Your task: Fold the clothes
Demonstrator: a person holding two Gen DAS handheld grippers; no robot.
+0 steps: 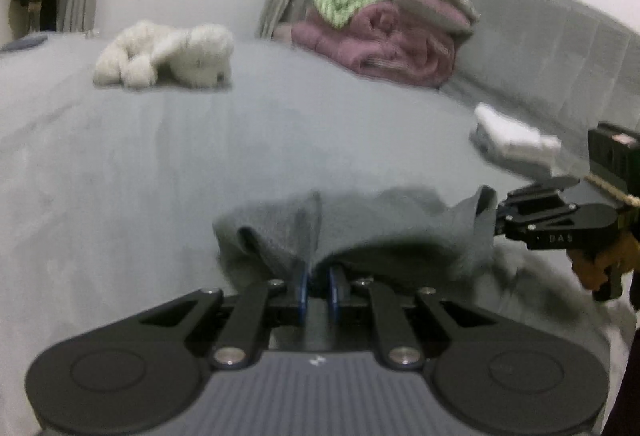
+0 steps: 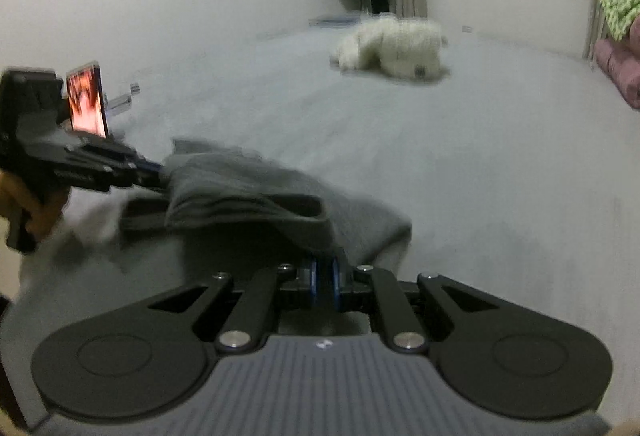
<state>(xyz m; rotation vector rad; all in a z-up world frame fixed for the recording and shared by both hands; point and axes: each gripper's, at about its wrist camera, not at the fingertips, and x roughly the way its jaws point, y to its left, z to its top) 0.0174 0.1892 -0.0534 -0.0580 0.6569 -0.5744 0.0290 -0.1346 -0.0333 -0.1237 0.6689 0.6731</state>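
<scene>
Between left gripper (image 1: pixel 318 286) and right gripper (image 2: pixel 324 278): grey garment (image 1: pixel 360 232), both ends pinched.

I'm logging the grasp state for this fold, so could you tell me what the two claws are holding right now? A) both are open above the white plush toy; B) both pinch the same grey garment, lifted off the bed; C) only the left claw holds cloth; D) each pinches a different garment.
B: the left claw and the right claw are each closed on an edge of the same grey garment, which hangs between them above the bed.
</scene>
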